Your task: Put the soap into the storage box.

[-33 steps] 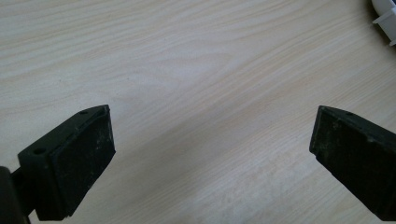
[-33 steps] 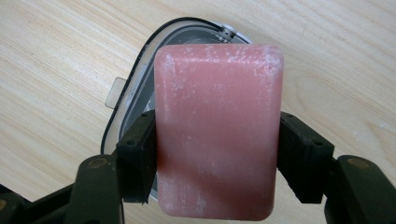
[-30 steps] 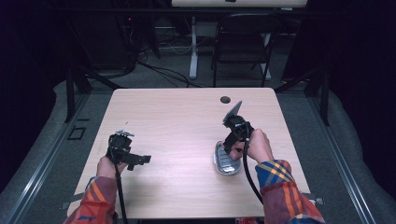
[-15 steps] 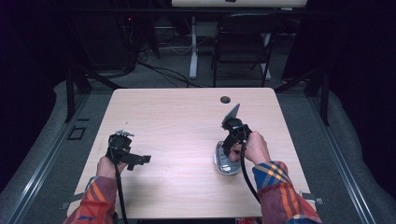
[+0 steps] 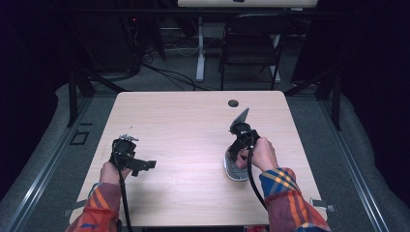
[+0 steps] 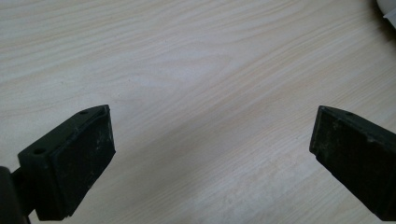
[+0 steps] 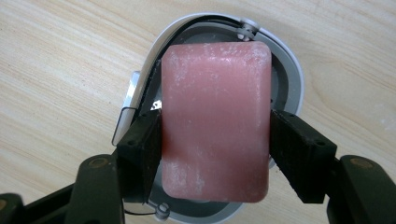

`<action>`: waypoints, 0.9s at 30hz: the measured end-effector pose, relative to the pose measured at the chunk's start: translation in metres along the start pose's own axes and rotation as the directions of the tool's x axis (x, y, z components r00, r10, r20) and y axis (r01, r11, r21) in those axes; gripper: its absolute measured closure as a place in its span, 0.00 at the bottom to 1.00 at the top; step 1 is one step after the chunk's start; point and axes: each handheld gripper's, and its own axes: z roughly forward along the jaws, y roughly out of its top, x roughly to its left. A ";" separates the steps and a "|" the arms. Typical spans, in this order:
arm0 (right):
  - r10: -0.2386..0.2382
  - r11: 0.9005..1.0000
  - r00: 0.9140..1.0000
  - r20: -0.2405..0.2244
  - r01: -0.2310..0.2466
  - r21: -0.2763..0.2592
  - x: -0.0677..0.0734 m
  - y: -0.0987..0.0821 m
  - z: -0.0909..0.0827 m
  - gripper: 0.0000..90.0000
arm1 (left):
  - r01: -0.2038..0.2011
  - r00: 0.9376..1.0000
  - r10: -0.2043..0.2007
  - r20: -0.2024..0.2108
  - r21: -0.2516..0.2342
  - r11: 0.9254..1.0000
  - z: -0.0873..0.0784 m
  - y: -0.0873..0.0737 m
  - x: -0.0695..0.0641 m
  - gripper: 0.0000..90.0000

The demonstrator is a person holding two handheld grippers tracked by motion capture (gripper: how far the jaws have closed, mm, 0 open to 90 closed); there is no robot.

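Two black pads of the right gripper [image 7: 215, 154] press on the long sides of a pink soap bar [image 7: 215, 121], clamped firmly on it in the centre of the right gripper view. Behind the bar sits an oval grey-and-white soap dish [image 7: 289, 84] on the wooden table [image 7: 60, 70]; its rim curves round the upper and right edges of the bar, and a small hinge or clip shows at the top and another at the lower left. Whether the bar already rests on the dish floor or hangs just above it I cannot tell. In the high view the right gripper [image 5: 240, 140] stands right of centre in the frame, directly over the dish [image 5: 233, 170], with the person's right hand [image 5: 261, 153] wrapped round the handle.

Judging by this, the work looks about midway: the bar is gripped and lined up with the dish, but the release, or the lift clear, is left to do.

The left gripper [image 6: 210, 154] has its jaws wide apart, holding nothing, with bare wood grain between them. In the high view it [image 5: 129, 155] lies low at the lower left of the frame, well apart from the dish and taking no part.
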 end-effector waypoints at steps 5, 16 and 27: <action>0.000 1.000 1.000 -0.014 0.000 0.012 -0.004 -0.002 -0.004 0.41 | 0.000 1.000 0.000 0.000 0.000 1.000 0.000 0.000 0.000 0.00; -0.003 1.000 0.998 -0.063 0.001 -0.024 -0.004 -0.010 -0.007 0.48 | -0.002 1.000 0.002 0.001 0.000 1.000 0.000 0.000 0.000 0.00; -0.061 0.991 0.997 -0.055 0.055 -0.120 -0.018 -0.025 -0.032 0.43 | -0.002 1.000 0.002 0.004 0.000 1.000 0.000 0.000 -0.001 0.00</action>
